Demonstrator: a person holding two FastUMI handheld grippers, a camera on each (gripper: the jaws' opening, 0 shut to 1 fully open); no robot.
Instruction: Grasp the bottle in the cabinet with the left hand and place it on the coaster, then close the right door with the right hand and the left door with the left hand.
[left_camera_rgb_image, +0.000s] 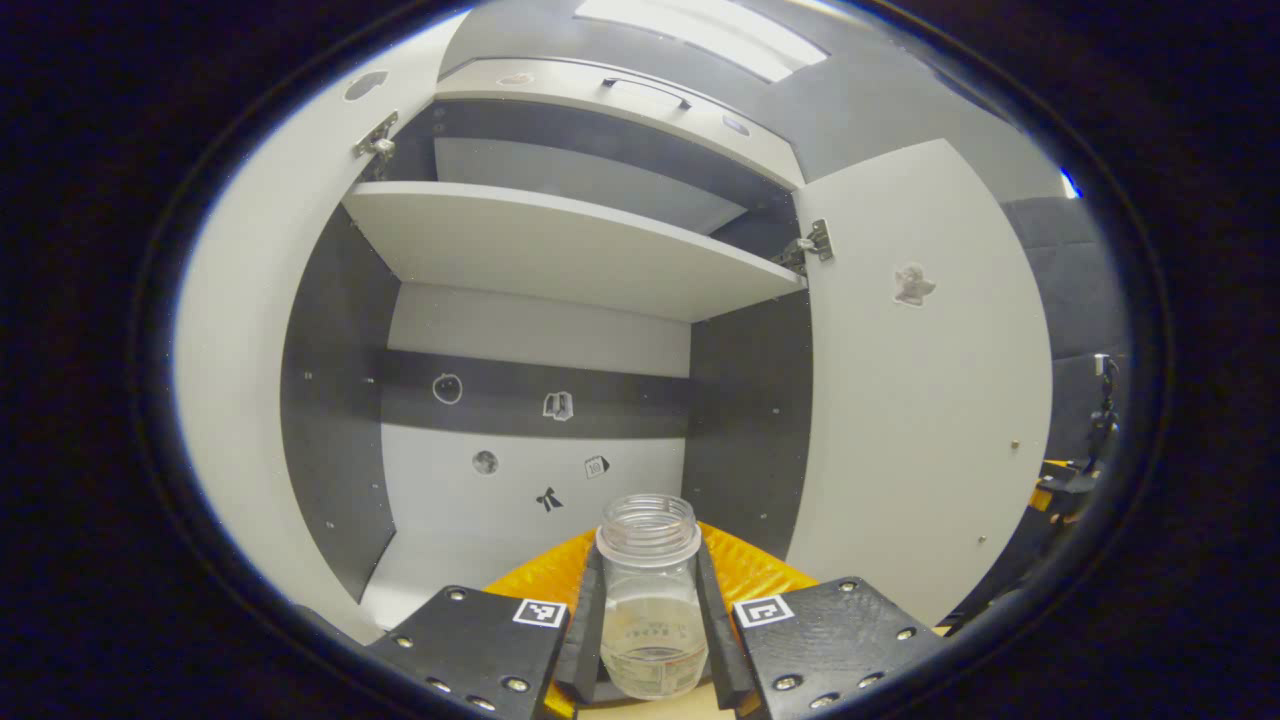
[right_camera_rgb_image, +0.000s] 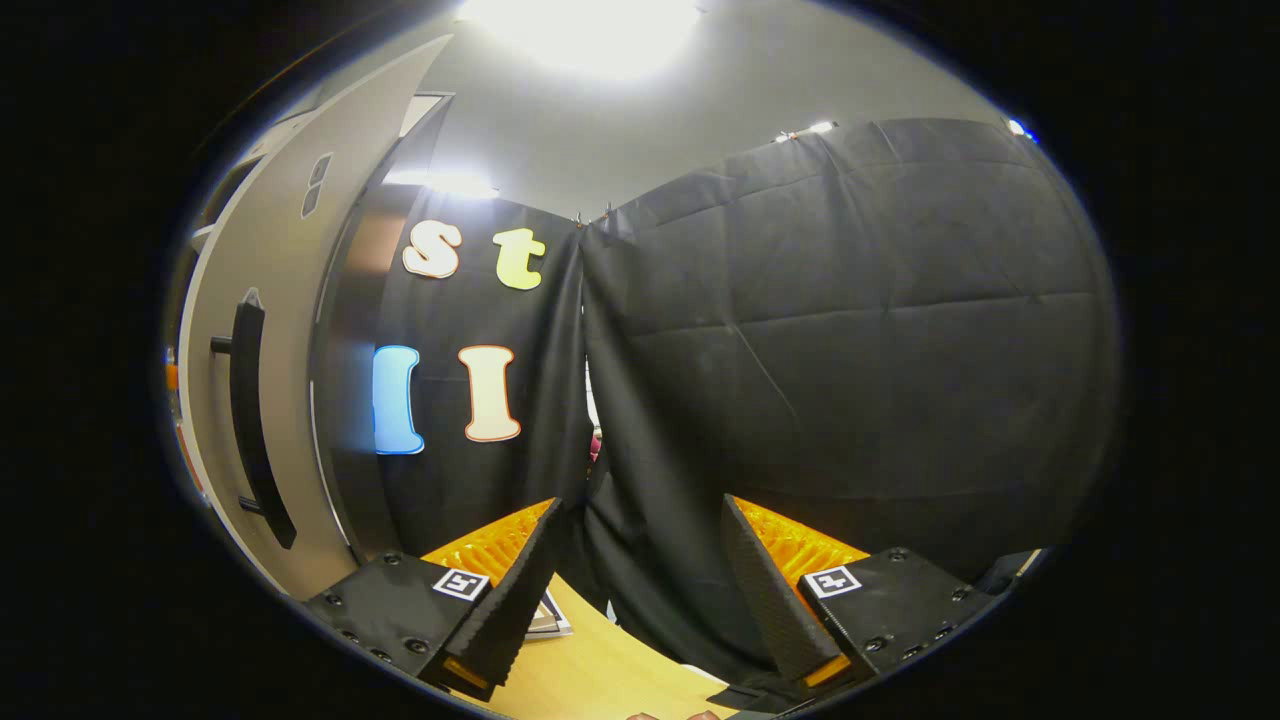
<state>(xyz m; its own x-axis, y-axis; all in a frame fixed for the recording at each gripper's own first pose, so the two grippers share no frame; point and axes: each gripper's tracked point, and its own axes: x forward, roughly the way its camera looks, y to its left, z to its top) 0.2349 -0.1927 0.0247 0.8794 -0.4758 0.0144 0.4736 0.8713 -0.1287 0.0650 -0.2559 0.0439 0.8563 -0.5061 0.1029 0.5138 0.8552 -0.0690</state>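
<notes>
The left gripper (left_camera_rgb_image: 650, 620) is clenched on a clear, lidless glass bottle (left_camera_rgb_image: 650, 590), both fingers pressing its sides, upright in front of the open white cabinet (left_camera_rgb_image: 560, 250) with both doors swung wide. The right gripper (right_camera_rgb_image: 640, 590) hangs released above the wooden tabletop (right_camera_rgb_image: 600, 670), beside the right door (right_camera_rgb_image: 290, 330) with its black bar handle (right_camera_rgb_image: 250, 420)

Ribbed fingers (right_camera_rgb_image: 770, 590), square coded tags, screws
</notes>
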